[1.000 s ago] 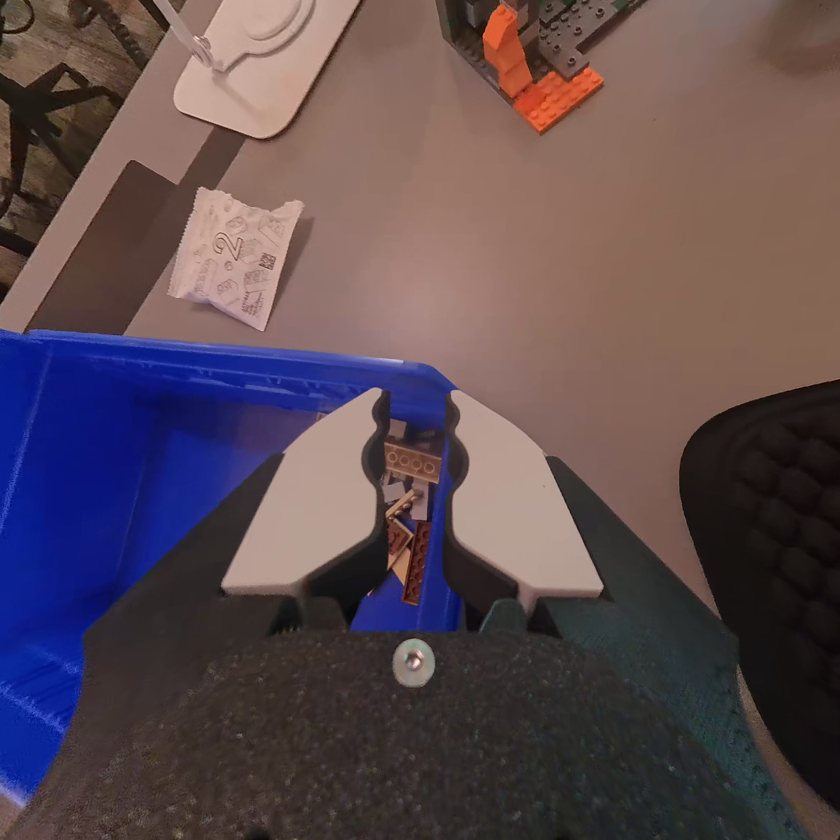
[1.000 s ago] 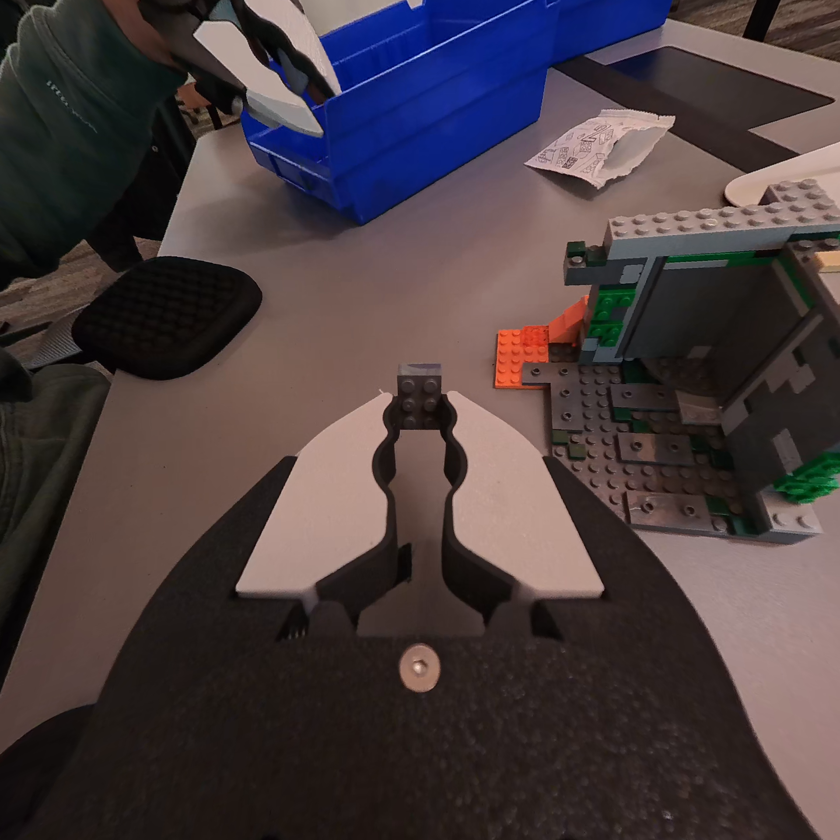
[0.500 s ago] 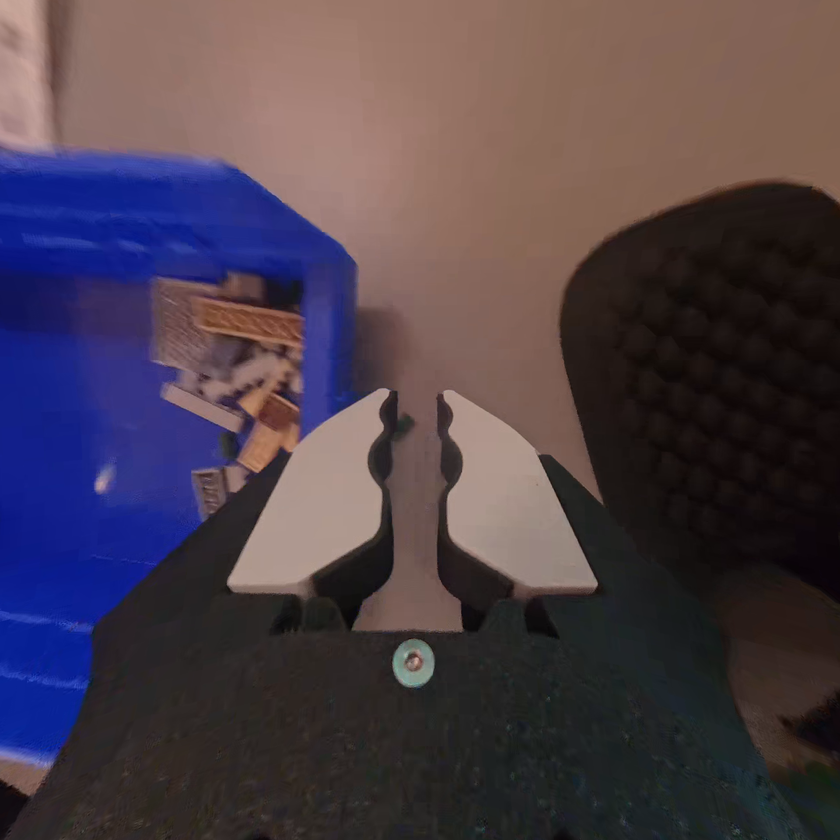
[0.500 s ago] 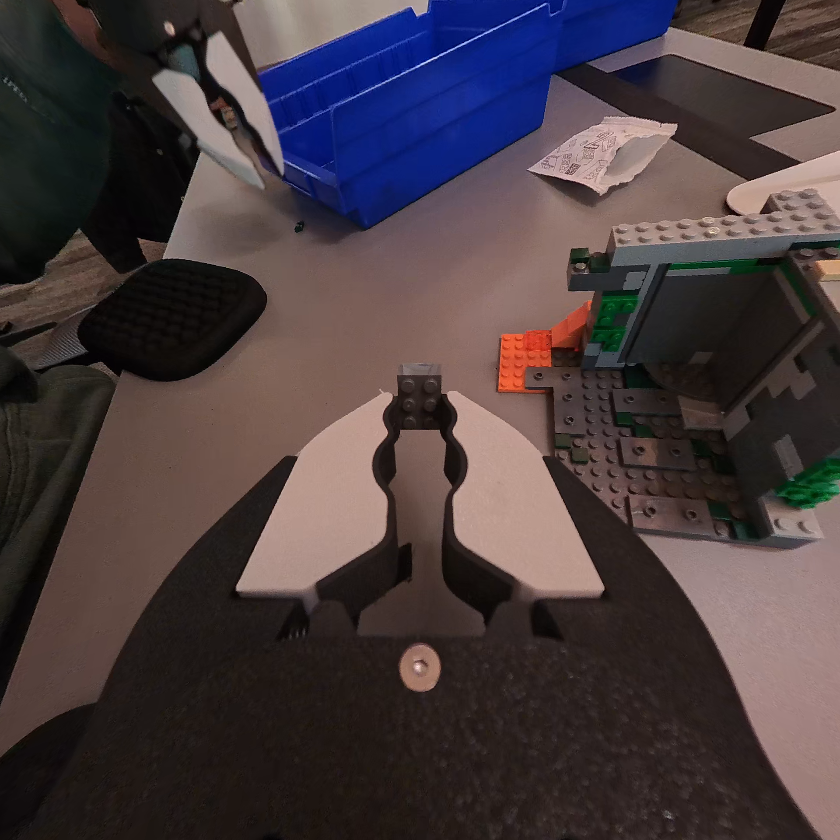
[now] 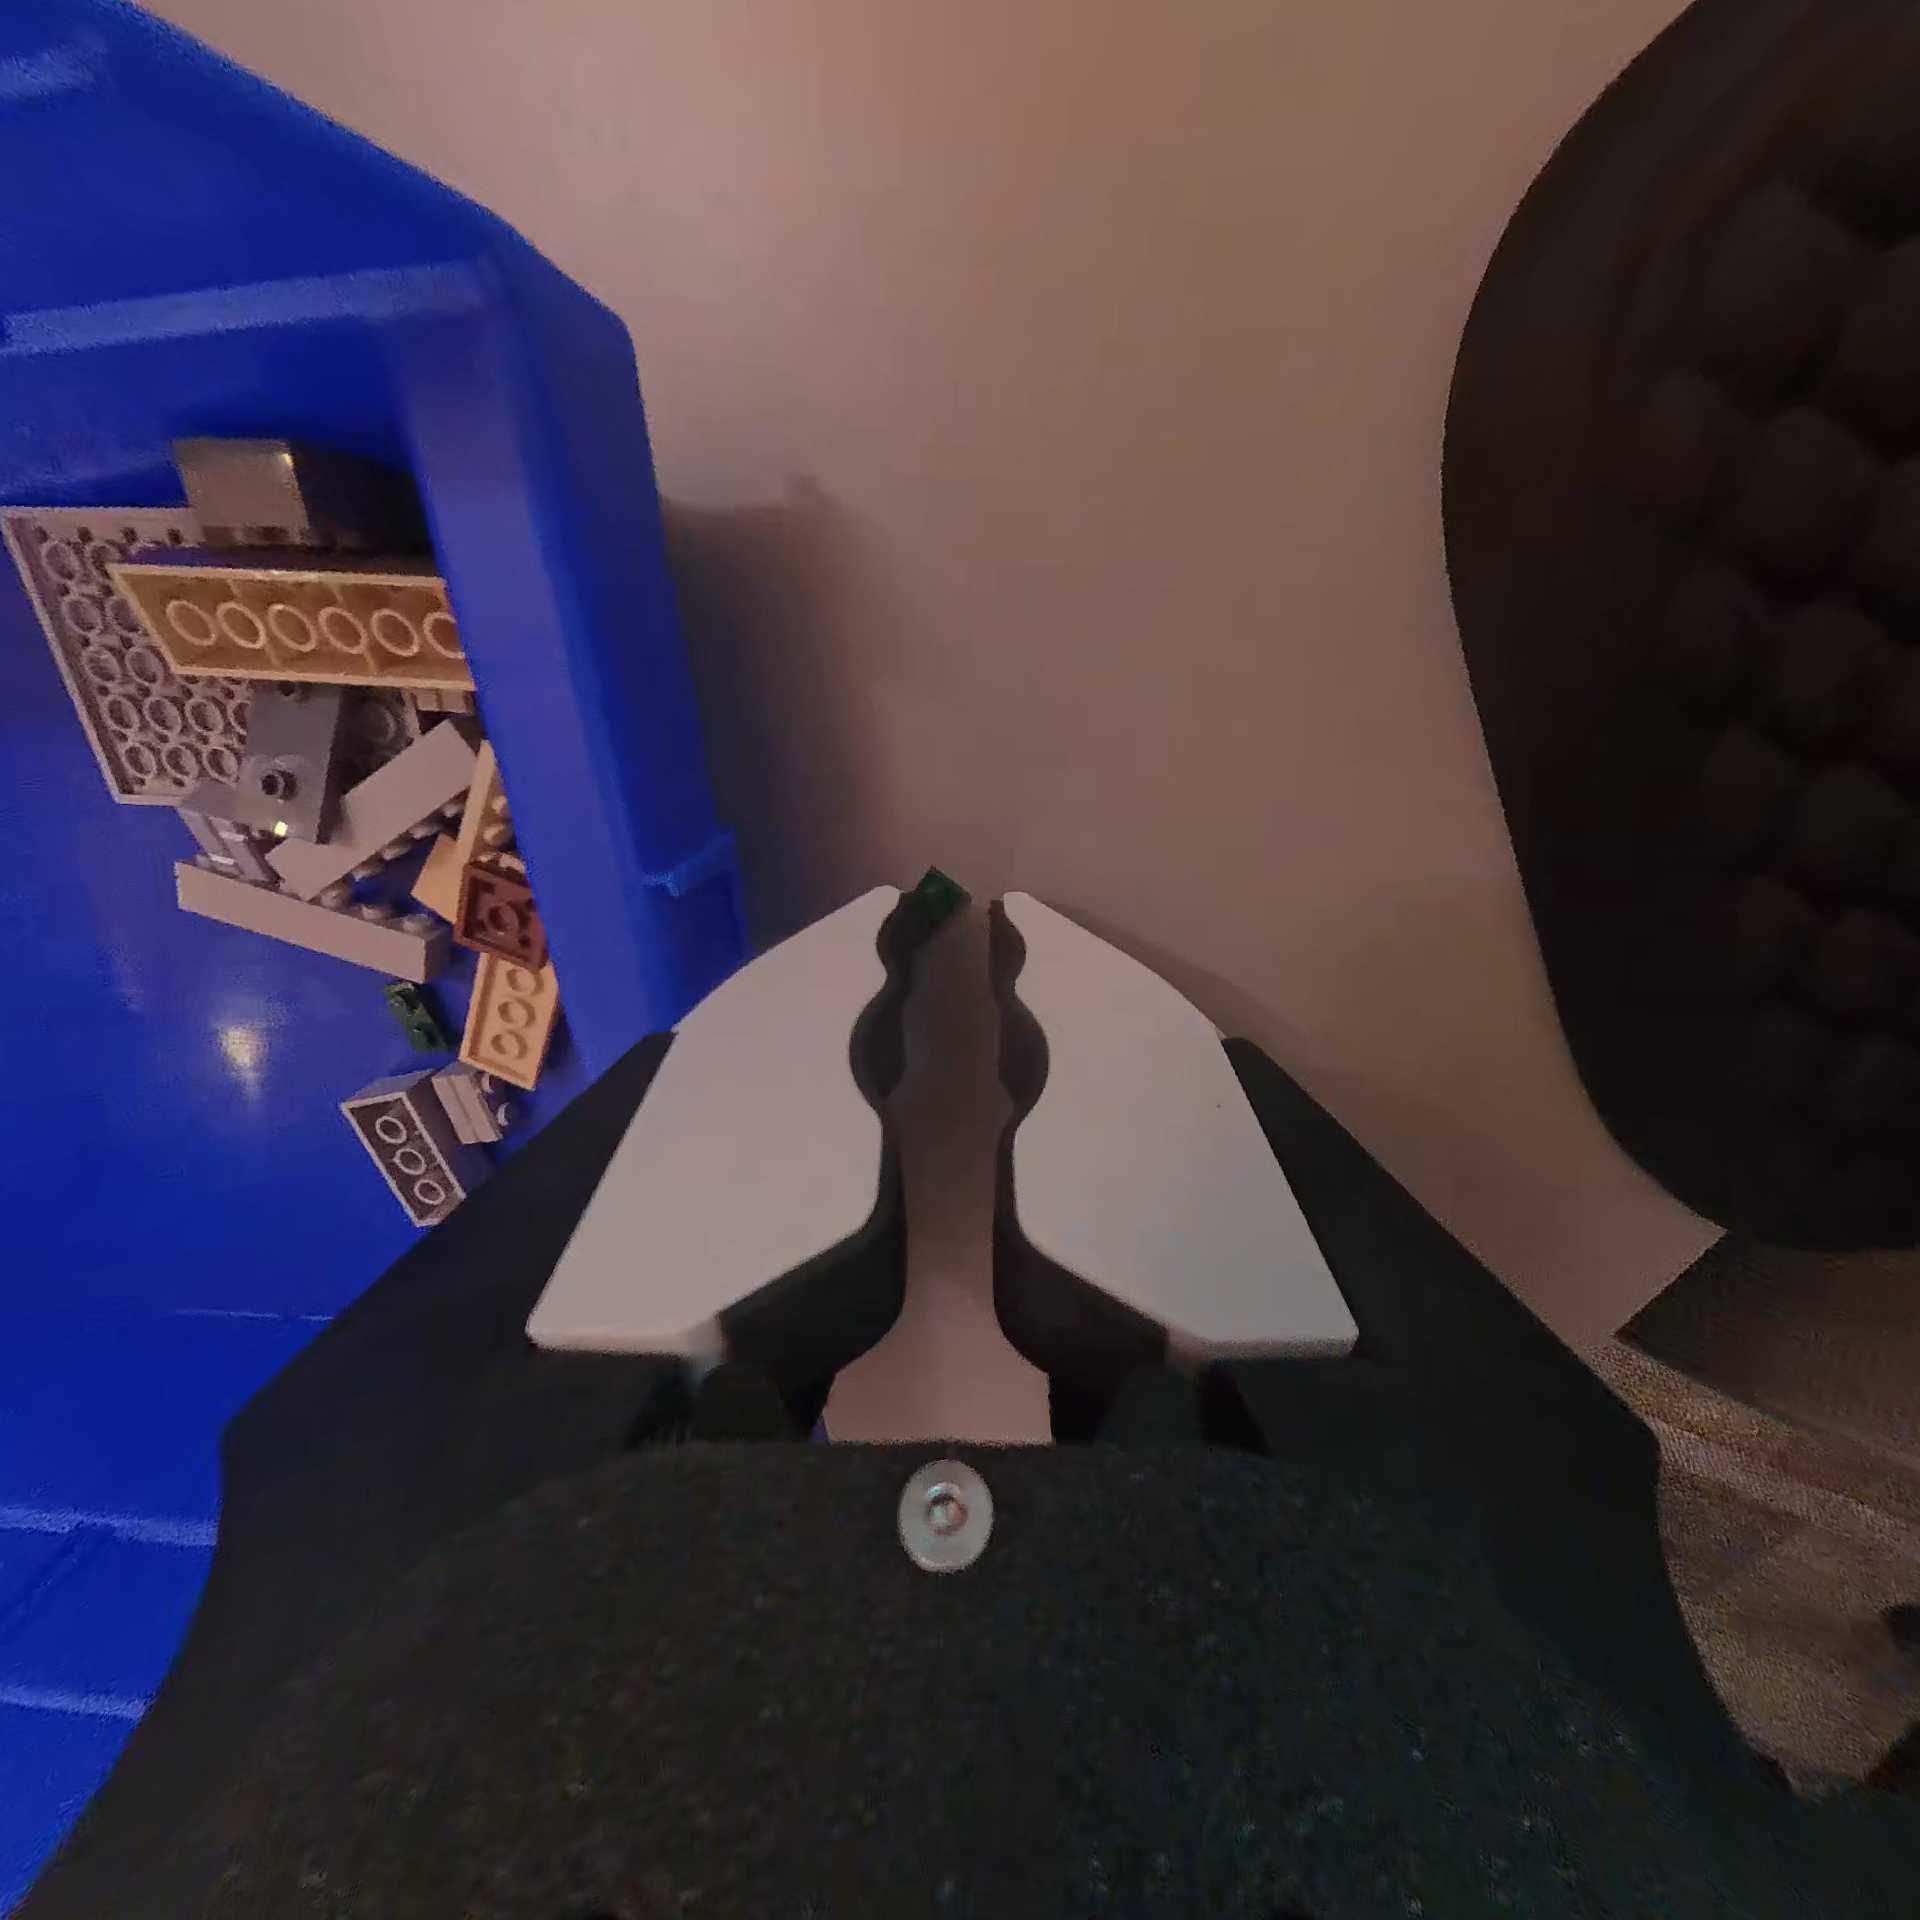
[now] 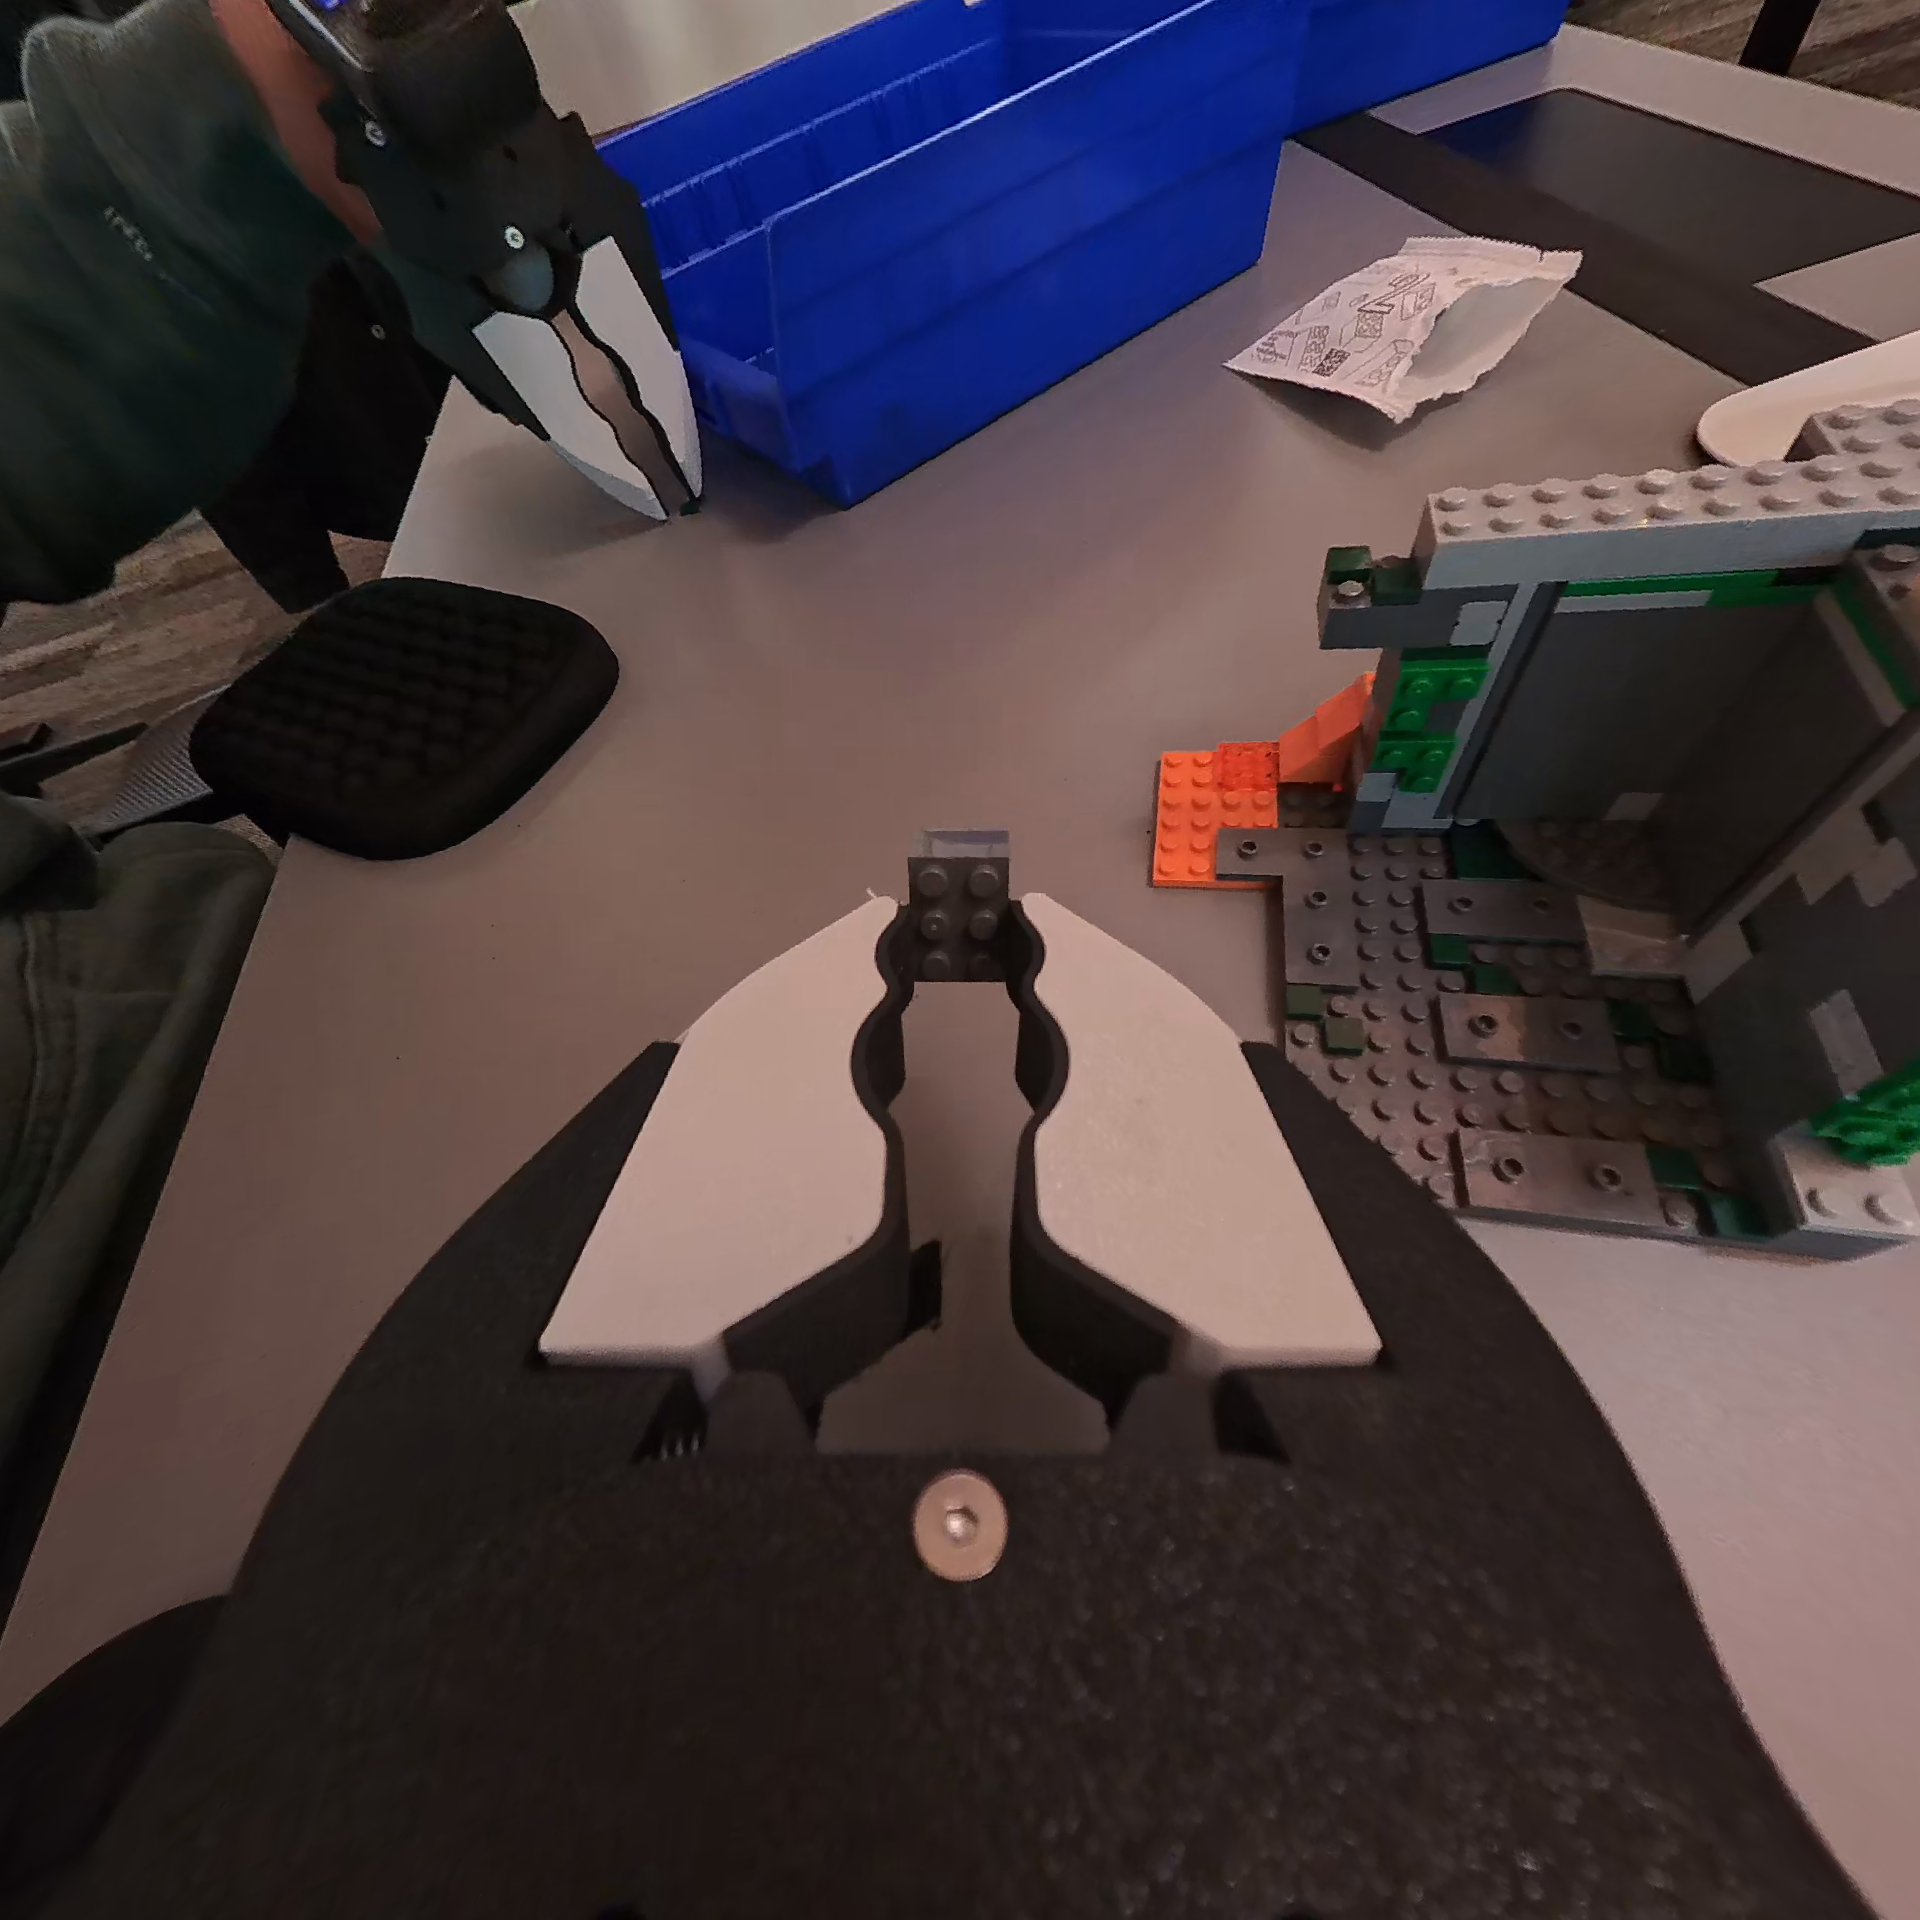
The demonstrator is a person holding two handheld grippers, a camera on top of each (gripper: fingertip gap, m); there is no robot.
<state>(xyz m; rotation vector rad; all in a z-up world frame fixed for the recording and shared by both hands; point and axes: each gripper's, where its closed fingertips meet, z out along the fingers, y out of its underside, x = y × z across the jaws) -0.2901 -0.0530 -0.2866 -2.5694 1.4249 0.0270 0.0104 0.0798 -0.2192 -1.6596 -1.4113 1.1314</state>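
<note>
Blue bin (image 5: 540,416): to the left of the left hand-held gripper, its wall just beside the left finger. A second ago this gripper pointed down into the bin; now it is outside it.
Loose bricks (image 5: 291,634): tan, grey and brown ones heaped in the bin's near corner, left of the gripper and not touched by it.
Left hand-held gripper (image 5: 943,909): released, holding nothing. Its jaws stand closer together than a second ago, but a slit of worktop (image 5: 1039,416) shows between the tips. The right wrist view shows it (image 6: 665,499) tipped steeply down, its tips close to the worktop beside the bin.
Green piece (image 5: 940,891): tiny and dark green, lying on the worktop at the very tips, against the left fingertip, with a gap to the right one. It is not pinched.
Black padded armrest (image 5: 1714,623): well to the right of the left gripper, beyond the worktop's edge.
Right hand-held gripper (image 6: 958,902): clenched on a dark grey brick, both pads pressed to its sides. It has not shifted over the last second.
Dark grey brick (image 6: 956,935): studs up, sticking forward past the tips, clear of the worktop.
Brick model (image 6: 1558,935): grey, green and orange, ahead and to the right of the right gripper, apart from it.
White paper bag (image 6: 1403,322): far ahead to the right, lying flat.
</note>
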